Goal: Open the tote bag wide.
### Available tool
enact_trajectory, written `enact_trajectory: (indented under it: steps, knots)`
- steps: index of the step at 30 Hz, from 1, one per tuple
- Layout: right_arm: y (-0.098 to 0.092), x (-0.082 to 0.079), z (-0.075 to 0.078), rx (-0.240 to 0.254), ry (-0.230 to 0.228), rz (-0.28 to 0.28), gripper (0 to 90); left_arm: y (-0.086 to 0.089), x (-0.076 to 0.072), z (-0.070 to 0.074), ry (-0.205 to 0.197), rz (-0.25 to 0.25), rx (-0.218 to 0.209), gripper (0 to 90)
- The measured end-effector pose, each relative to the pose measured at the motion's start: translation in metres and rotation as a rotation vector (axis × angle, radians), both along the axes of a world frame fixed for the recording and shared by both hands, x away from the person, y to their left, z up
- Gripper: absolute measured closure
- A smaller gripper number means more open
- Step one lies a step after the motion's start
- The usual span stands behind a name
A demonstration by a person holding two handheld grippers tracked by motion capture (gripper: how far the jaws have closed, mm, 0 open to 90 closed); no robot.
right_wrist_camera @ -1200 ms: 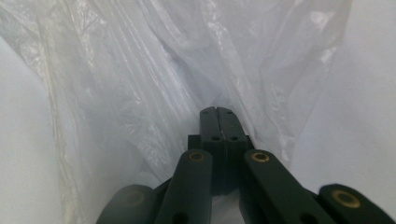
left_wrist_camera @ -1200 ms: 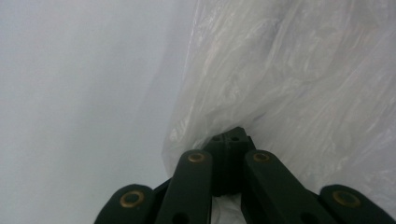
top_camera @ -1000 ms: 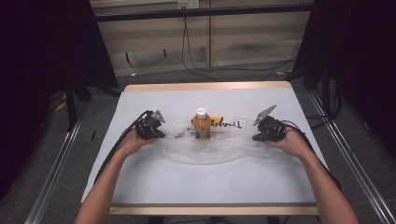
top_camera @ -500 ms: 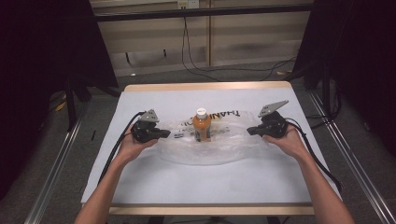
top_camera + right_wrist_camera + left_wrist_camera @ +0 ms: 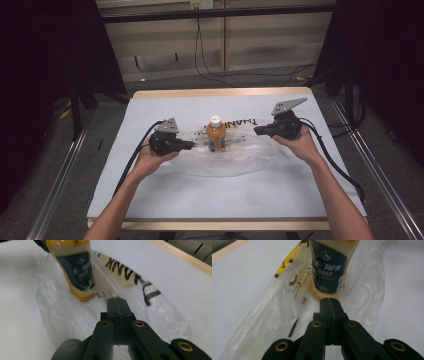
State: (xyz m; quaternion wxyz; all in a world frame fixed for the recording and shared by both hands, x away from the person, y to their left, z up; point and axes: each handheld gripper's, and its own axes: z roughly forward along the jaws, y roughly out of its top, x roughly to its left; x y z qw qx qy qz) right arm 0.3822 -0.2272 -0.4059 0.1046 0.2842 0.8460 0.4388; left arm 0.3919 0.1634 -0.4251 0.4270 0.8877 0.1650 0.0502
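Bagging step in hand, by the look of it: orange drink bottle with white cap and dark label [image 5: 216, 134] standing upright mid-worktop [image 5: 150, 195] on or inside a crumpled clear plastic bag with black and yellow lettering [image 5: 235, 157]. Left gripper [image 5: 191, 145] just beside the bottle on one side, right gripper [image 5: 257, 131] near it on the other, both over the bag's ends. Fingers of both closed flat together, seemingly pinching thin film, though no film distinctly visible between the pads. Next, probably: lifting both edges evenly and drawing the bag up around the bottle without tipping it. Hard to tell whether the bottle base sits within the bag mouth or merely on top; bottle top cut off in both gripper views; lettering only partly legible; right gripper view blurred.
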Motion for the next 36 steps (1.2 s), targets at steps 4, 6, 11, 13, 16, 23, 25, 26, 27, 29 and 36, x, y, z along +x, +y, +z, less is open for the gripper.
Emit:
enact_trajectory:
  steps: [4,6,11,13,16,23,25,26,27,29,36]
  knots:
    - [0.015,0.008,0.01,-0.053,0.014,0.029,90.0,-0.015,0.006,-0.006,0.027,0.008,0.002,90.0]
    - [0.026,0.014,0.013,-0.065,0.027,0.057,90.0,-0.022,0.006,-0.009,0.039,0.006,0.006,90.0]
    - [0.055,0.031,0.004,-0.132,0.083,0.099,90.0,-0.039,0.006,-0.021,0.048,-0.018,0.052,90.0]
    - [0.061,0.035,-0.002,-0.145,0.104,0.114,90.0,-0.039,0.006,-0.021,0.039,-0.025,0.076,88.4]
    - [0.077,0.047,-0.025,-0.221,0.182,0.124,90.0,-0.043,0.005,-0.031,0.072,-0.034,0.092,90.0]
    - [0.092,0.058,-0.053,-0.249,0.218,0.106,90.0,-0.047,0.003,-0.046,0.111,-0.061,0.127,90.0]
    - [0.093,0.059,-0.055,-0.248,0.225,0.099,90.0,-0.049,0.001,-0.049,0.111,-0.062,0.134,90.0]
    - [0.094,0.063,-0.059,-0.245,0.232,0.076,90.0,-0.05,-0.003,-0.051,0.118,-0.073,0.136,90.0]
    - [0.094,0.065,-0.061,-0.246,0.231,0.068,90.0,-0.05,-0.006,-0.051,0.117,-0.085,0.137,90.0]
    - [0.095,0.069,-0.063,-0.254,0.233,0.049,90.0,-0.051,-0.01,-0.049,0.113,-0.089,0.153,90.0]
    - [0.095,0.078,-0.066,-0.226,0.232,-0.023,90.0,-0.051,-0.029,-0.049,0.104,-0.141,0.154,90.0]
